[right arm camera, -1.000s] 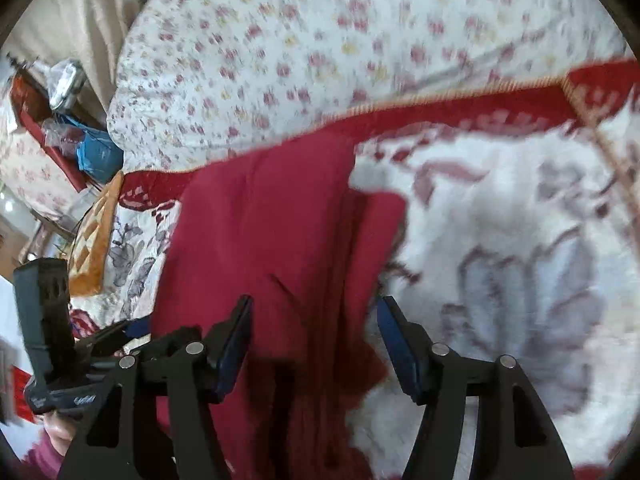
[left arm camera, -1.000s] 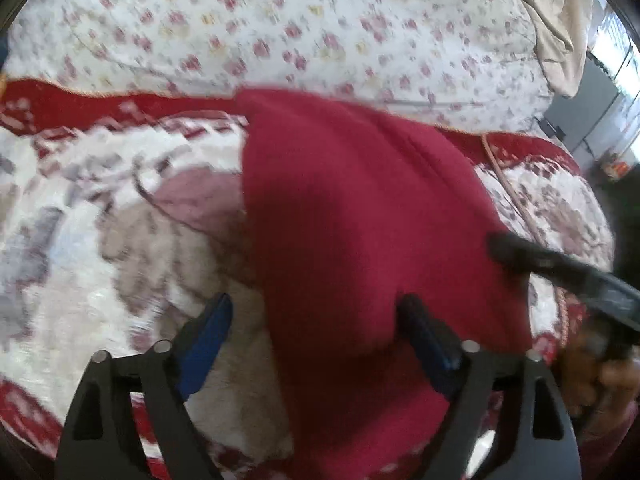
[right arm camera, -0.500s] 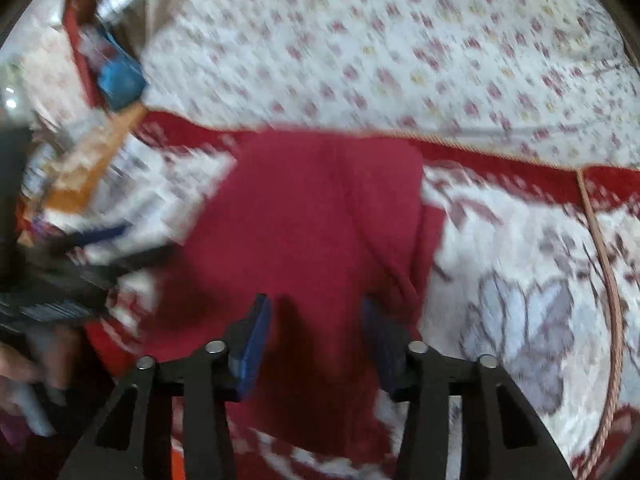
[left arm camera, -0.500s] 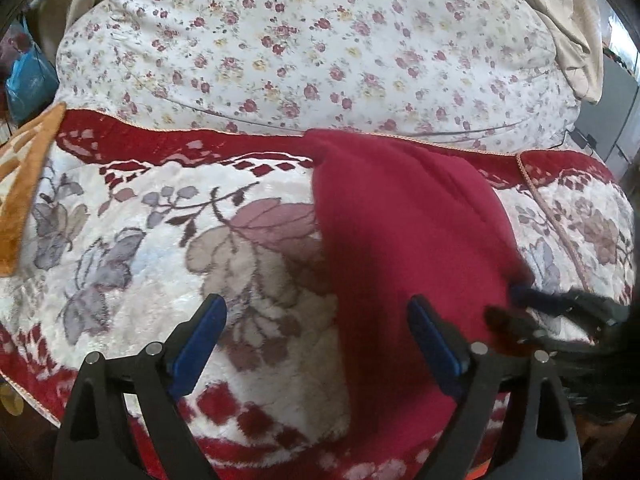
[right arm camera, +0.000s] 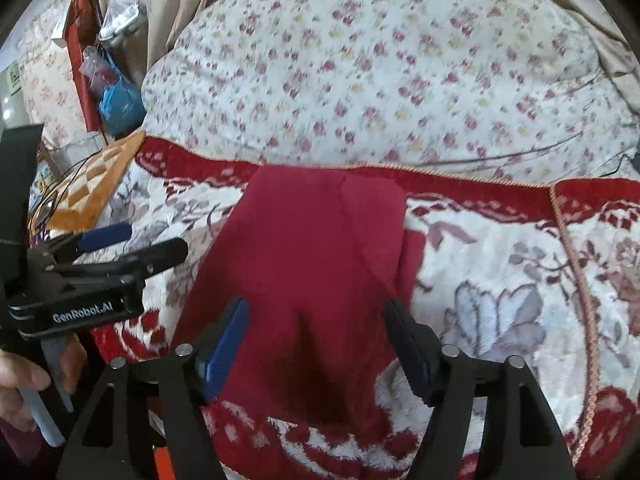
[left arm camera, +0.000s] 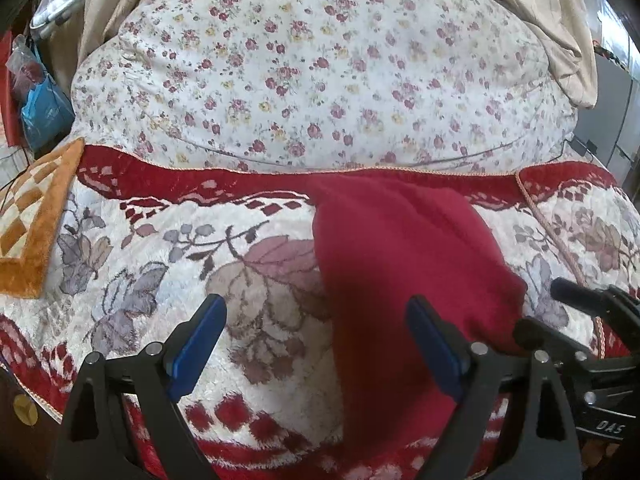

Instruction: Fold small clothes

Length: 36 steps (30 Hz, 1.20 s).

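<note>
A dark red fleece garment (left arm camera: 404, 256) lies folded lengthwise on a flowered red and white blanket (left arm camera: 160, 280); it also shows in the right wrist view (right arm camera: 316, 248). My left gripper (left arm camera: 316, 344) is open and empty, held above the blanket with its right finger over the garment's left edge. My right gripper (right arm camera: 316, 340) is open and empty above the garment's near end. Each gripper shows at the side of the other's view, the right one (left arm camera: 560, 312) and the left one (right arm camera: 132, 244).
A white quilt with small flowers (left arm camera: 312, 64) is heaped behind the blanket. An orange checked cushion (left arm camera: 28, 224) lies at the left. Bags (left arm camera: 40, 100) hang at the far left. Beige curtain cloth (left arm camera: 560, 20) hangs at the back right.
Both grippers have pulled back and up from the garment, which now lies flat and still. The right gripper narrowed half a second ago and has opened wide again.
</note>
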### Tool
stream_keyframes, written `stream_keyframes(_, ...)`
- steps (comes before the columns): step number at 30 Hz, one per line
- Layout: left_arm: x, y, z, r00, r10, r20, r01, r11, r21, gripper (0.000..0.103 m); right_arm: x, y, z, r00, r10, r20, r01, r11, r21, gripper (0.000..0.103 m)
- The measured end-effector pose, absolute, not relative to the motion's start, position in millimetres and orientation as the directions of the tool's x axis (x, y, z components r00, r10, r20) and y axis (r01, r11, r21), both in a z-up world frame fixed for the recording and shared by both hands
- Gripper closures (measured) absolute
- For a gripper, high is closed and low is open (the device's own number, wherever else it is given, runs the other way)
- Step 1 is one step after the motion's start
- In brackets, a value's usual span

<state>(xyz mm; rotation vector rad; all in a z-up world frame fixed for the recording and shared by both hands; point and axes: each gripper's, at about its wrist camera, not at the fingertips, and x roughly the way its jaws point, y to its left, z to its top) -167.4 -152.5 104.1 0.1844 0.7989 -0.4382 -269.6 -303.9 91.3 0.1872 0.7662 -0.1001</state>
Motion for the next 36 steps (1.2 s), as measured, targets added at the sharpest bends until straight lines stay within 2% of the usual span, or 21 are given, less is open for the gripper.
stream_keyframes(2, -169, -153, 107, 0.628, -0.304, -0.716, 0.438, 0.899, 0.003, 0.012, -269, -305, 94, 0.726, -0.031, -0.687, 0.174, 0.975, 0.139, 0.017)
stream_keyframes(16, -169, -157, 113, 0.654, -0.299, -0.695, 0.441, 0.897, 0.030, 0.012, -260, -313, 95, 0.711, -0.059, -0.701, 0.230, 0.961, 0.152, 0.011)
stream_keyframes(36, -163, -158, 107, 0.651, -0.292, -0.701, 0.435, 0.900, 0.030, 0.012, -254, -317, 80, 0.679, -0.045, -0.732, 0.243, 0.956, 0.166, 0.010)
